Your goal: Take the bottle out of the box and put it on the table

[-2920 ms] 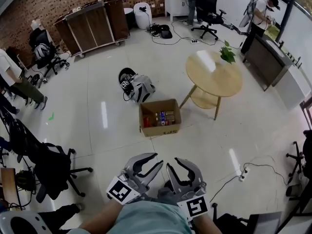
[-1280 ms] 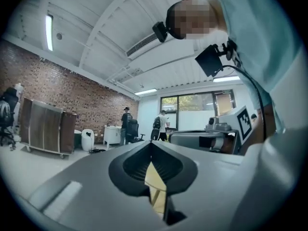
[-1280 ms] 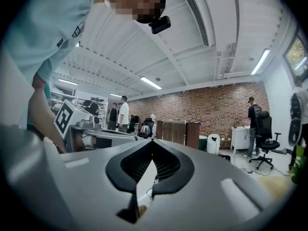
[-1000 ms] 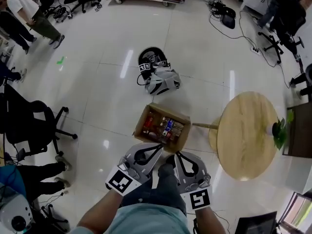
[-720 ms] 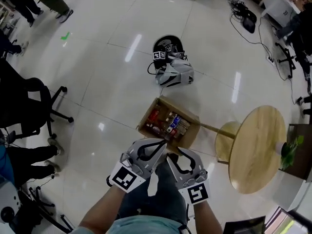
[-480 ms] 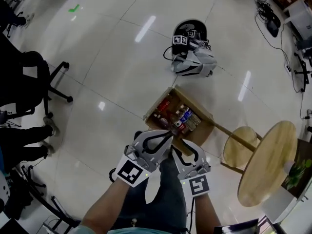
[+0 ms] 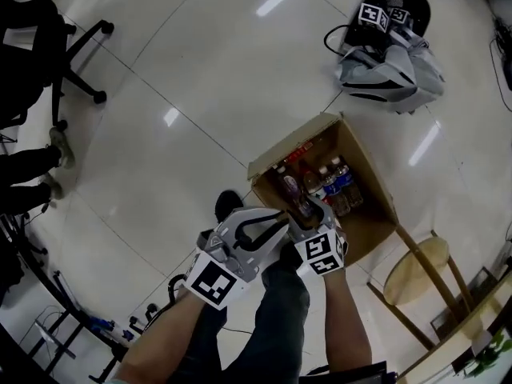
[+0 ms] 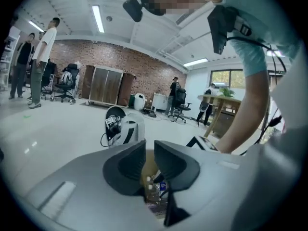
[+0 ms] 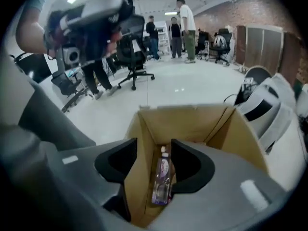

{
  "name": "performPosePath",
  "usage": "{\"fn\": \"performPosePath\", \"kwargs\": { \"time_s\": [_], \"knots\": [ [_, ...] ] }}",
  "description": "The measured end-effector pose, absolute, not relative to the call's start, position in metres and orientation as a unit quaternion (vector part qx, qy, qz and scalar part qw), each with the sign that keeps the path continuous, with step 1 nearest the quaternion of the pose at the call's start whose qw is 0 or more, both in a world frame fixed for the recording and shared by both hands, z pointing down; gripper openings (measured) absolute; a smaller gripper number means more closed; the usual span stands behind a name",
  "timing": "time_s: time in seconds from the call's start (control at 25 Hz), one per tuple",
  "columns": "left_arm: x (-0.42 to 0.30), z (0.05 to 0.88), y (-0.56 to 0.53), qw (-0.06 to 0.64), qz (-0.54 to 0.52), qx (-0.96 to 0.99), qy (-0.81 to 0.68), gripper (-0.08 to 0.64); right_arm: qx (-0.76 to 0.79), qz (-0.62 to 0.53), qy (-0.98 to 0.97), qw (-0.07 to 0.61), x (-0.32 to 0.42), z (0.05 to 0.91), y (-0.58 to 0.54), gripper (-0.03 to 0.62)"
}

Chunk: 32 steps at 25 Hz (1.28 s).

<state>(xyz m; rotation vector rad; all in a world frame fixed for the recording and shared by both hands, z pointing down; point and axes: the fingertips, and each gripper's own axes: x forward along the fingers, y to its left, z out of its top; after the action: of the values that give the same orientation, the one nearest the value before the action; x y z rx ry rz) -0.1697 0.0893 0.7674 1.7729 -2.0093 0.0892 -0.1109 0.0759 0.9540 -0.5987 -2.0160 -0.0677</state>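
An open cardboard box [image 7: 294, 140] stands on the tiled floor with several bottles [image 7: 332, 184] lying inside. In the right gripper view a clear bottle with a pink label [image 9: 161, 175] lies along the box [image 9: 192, 124] floor, straight below the jaws. My right gripper [image 7: 316, 213] [image 9: 154, 163] hangs over the box's near end. Its jaws have just been opening and stand apart, with nothing touching the pads. My left gripper [image 7: 280, 216] [image 8: 149, 166] sits beside it at the box's near edge, its fingertips together and empty.
The round wooden table shows only its lower shelf [image 7: 418, 272] and legs, right of the box. A grey and white pack with marker cubes [image 7: 388, 54] [image 8: 120, 129] lies beyond the box. An office chair [image 7: 48, 22] is at the upper left. People [image 9: 185, 23] stand far off.
Both grippers have dropped steeply toward the box, which now fills the middle of the view. The right gripper has tipped downward over the box opening.
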Motion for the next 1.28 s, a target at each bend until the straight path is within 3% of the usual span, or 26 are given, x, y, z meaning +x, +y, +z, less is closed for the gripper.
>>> {"fn": "performPosePath", "kwargs": {
  "time_s": [0.24, 0.52, 0.72, 0.92, 1.12, 1.28],
  "knots": [
    [-0.182, 0.828, 0.098, 0.239, 0.009, 0.628, -0.741, 0.054, -0.246, -0.047, -0.778, 0.577, -0.105, 1.109, 0.075, 0.232],
    [-0.207, 0.889, 0.115, 0.269, 0.011, 0.592, -0.760, 0.052, -0.254, -0.091, -0.714, 0.647, -0.079, 1.209, 0.081, 0.266],
    [-0.217, 0.910, 0.116, 0.292, 0.006, 0.570, -0.768, 0.051, -0.210, -0.131, -0.710, 0.659, -0.078, 1.242, 0.069, 0.284],
    [-0.186, 0.947, 0.089, 0.342, 0.040, 0.581, -0.738, 0.048, -0.196, -0.141, -0.671, 0.701, -0.077, 1.270, 0.068, 0.359],
    [-0.193, 0.954, 0.089, 0.376, 0.043, 0.548, -0.746, 0.011, -0.207, -0.147, -0.684, 0.684, -0.076, 1.269, 0.070, 0.353],
    [-0.189, 0.952, 0.081, 0.372, 0.056, 0.559, -0.739, 0.011, -0.218, -0.127, -0.699, 0.669, -0.076, 1.262, 0.072, 0.296]
  ]
}}
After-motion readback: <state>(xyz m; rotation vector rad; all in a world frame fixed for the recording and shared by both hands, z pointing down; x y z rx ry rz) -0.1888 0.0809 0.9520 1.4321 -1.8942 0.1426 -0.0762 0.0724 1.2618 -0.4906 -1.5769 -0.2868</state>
